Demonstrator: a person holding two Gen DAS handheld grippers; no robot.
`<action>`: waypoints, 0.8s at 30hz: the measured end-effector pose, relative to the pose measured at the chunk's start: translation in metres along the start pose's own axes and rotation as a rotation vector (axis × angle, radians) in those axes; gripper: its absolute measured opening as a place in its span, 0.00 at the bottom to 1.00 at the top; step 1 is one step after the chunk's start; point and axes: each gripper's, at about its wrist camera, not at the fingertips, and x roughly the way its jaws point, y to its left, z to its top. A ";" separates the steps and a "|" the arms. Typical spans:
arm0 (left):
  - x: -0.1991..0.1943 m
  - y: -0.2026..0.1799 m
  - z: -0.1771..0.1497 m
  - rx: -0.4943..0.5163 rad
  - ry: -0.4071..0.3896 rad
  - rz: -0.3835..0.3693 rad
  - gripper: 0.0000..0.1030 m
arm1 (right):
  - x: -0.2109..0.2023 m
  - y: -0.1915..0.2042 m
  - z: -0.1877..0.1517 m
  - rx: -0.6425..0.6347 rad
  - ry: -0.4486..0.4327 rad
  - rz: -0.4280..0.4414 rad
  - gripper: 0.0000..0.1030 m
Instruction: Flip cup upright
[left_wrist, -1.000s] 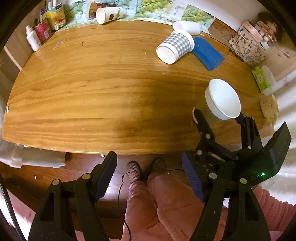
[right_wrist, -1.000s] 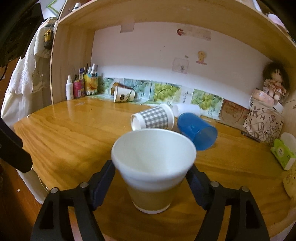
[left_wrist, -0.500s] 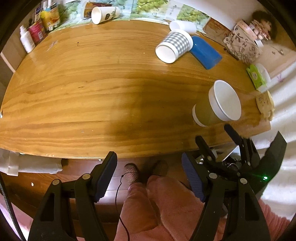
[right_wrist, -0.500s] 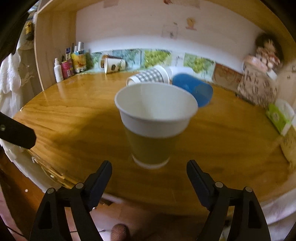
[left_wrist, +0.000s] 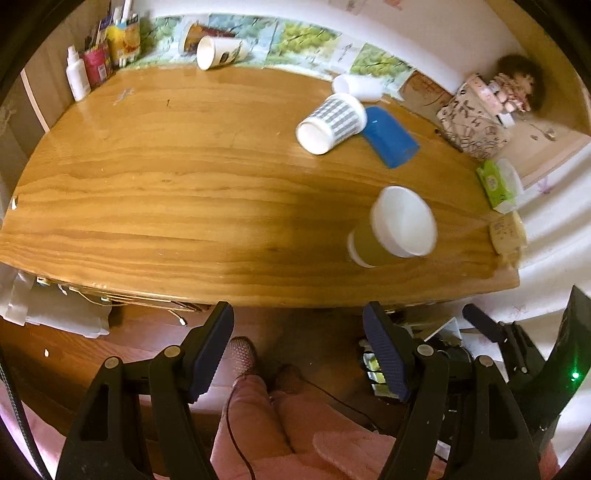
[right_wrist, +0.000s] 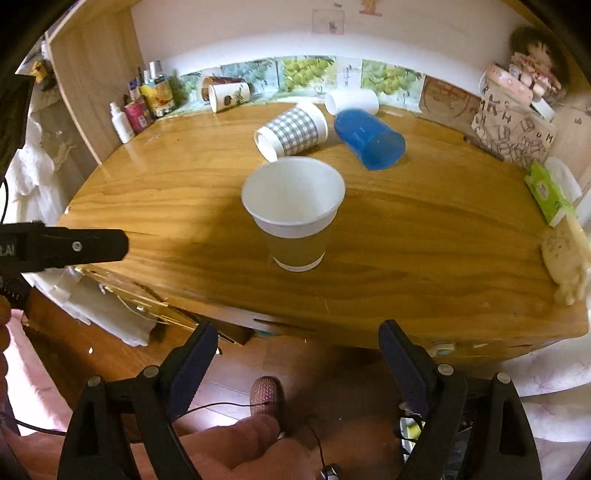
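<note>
The brown cup (right_wrist: 295, 214) stands upright near the counter (right_wrist: 424, 240) front edge — both tongs, right (right_wrist: 295, 365) and left (left_wrist: 297, 347), gape empty; best withdrawn straight back, clear of the rim.

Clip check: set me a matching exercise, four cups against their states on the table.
Things:
1. tan cup
2. checked cup
3. blue cup
4. printed cup

States:
A. on its side by the back wall, near the bottles
B. upright, nearest the front edge
C. on its side, mouth toward the right
D. on its side, mouth toward the left, beside the blue one

Pairs: 1-B, 2-D, 3-C, 4-A
</note>
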 end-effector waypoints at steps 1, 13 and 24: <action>-0.007 -0.006 -0.003 0.010 -0.016 0.004 0.74 | -0.006 0.000 0.001 -0.019 -0.004 -0.007 0.87; -0.071 -0.057 -0.029 0.129 -0.205 0.096 0.74 | -0.095 -0.014 0.006 -0.005 -0.040 0.029 0.87; -0.121 -0.098 -0.060 0.153 -0.418 0.130 0.82 | -0.155 -0.043 -0.008 0.084 -0.182 0.082 0.87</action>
